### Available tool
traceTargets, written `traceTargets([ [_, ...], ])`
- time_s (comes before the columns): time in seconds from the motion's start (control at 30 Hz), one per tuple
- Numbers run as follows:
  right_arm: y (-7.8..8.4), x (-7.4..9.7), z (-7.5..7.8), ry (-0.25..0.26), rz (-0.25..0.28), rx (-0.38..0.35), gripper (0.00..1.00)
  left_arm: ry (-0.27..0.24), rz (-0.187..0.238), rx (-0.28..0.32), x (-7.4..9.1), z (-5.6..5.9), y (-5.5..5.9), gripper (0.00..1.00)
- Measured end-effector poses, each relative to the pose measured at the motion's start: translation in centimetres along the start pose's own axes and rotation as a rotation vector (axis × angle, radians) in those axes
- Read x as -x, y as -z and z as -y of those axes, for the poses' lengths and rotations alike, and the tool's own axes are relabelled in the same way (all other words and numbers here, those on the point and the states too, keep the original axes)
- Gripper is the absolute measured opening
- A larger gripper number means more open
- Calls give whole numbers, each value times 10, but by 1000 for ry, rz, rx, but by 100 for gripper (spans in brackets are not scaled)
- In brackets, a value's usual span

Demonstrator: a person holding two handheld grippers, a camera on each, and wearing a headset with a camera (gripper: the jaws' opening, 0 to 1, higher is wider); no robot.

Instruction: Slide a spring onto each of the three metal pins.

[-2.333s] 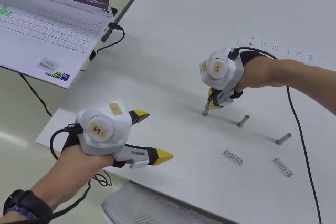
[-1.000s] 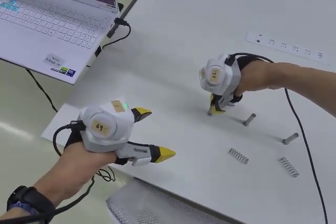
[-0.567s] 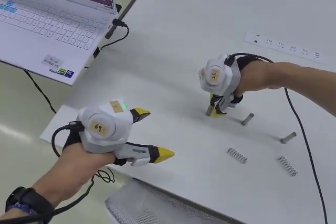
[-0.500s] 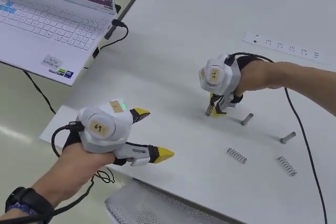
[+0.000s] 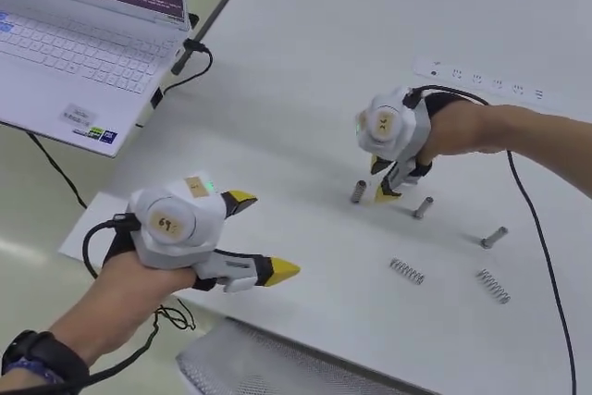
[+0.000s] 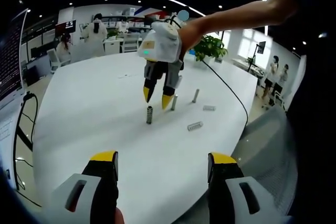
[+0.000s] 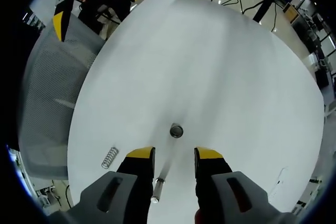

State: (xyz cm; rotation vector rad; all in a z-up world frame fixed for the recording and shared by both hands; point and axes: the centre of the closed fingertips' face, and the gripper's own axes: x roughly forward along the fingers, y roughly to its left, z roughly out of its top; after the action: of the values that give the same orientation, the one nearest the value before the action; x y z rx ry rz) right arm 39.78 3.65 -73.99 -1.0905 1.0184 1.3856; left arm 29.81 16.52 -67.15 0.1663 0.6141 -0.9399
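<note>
One grey mesh chair back [image 5: 250, 367] shows below the near edge of the broad white table [image 5: 314, 62]. Over that edge the left gripper [image 5: 262, 234] hovers, its yellow-tipped jaws wide apart and empty. Beyond it two loose coiled steel springs [image 5: 406, 271] lie on the table. Past them stand two bare short metal pins [image 5: 423, 207] and a third pin wearing a spring [image 5: 359, 192]. The right gripper [image 5: 381, 180] hangs just beside that pin, jaws narrowly parted, gripping nothing. Farther off lie a white power strip [image 5: 481, 80] and an open silver laptop [image 5: 83, 34]. In the left gripper view a bright open office with a green potted plant [image 6: 210, 48] lies behind.
</note>
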Motion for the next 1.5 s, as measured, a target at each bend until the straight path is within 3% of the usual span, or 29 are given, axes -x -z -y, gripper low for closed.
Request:
traceTargets([
  [0.7,7,30,-4,110,227,-265,30,10,4,-20,-2,3,-9,65],
  [1.1,14,48,4,192,407,-443,33,17,3,-28,-6,4,-13,65],
  [1.5,27,62,9,254,493,-535,37,26,1,-35,-9,5,-15,66],
])
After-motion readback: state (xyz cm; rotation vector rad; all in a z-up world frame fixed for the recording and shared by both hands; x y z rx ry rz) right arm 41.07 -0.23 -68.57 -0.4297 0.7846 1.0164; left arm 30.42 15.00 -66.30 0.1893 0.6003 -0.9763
